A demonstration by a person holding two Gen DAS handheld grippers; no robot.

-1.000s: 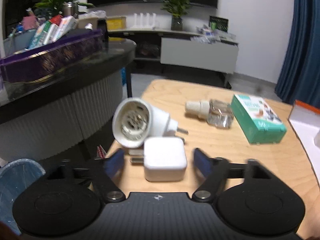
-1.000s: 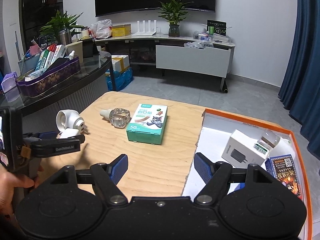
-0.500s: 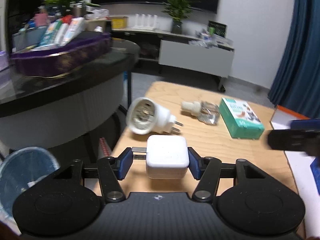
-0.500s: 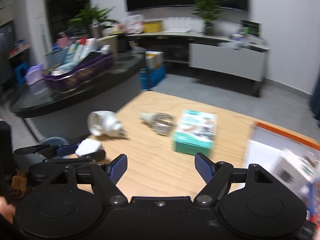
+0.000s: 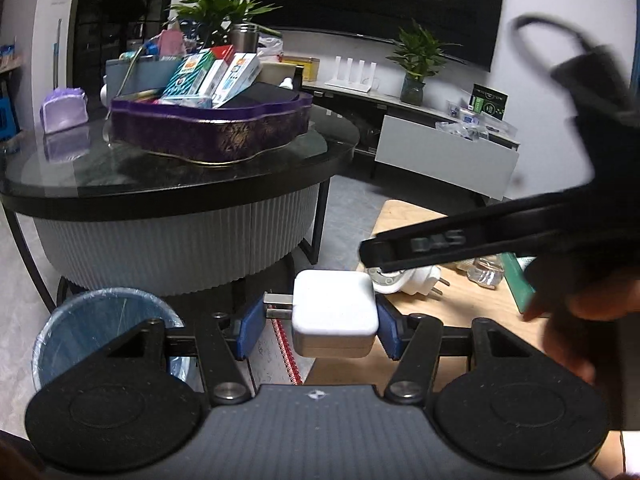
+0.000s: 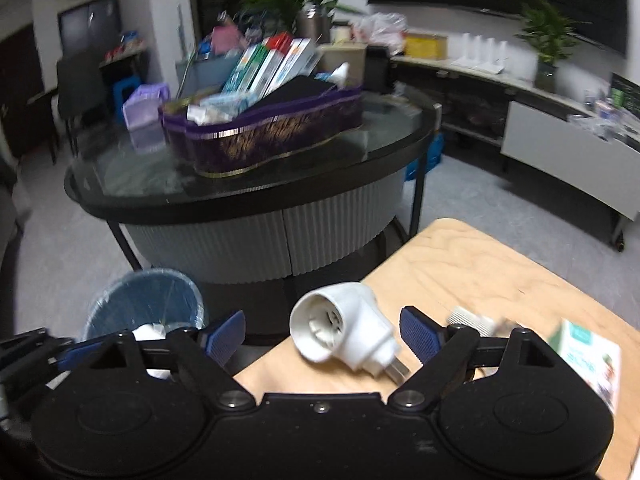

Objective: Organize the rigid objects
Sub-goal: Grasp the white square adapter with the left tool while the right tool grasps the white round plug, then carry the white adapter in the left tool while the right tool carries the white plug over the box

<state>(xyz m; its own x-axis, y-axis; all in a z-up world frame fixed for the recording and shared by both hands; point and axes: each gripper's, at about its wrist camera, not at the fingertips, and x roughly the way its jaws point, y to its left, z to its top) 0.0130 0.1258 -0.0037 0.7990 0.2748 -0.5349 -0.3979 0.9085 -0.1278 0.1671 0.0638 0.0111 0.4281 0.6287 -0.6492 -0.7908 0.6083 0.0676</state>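
Left gripper (image 5: 320,326) pinches charger (image 5: 335,314), lifted off table (image 6: 480,276) edge above bin (image 5: 108,320); your grip partly on prongs, may slip. Right gripper (image 6: 322,338) jaws opening, straddling plug (image 6: 340,330) on table corner, untouched; your nudge could knock it off.

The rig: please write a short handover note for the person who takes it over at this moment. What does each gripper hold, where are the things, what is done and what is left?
Left gripper: shut on the white charger cube, lifted off the wooden table, prongs pointing left.
Right gripper: jaws opening, nothing gripped; the white plug-in socket adapter lies on its side on the table between the fingers, untouched.
Also on the table: a small clear bottle and a green box.
Done: cube picked up.
Left: place the cube, likely grasp the adapter next, then sort the bottle and box. The destination is not in view.
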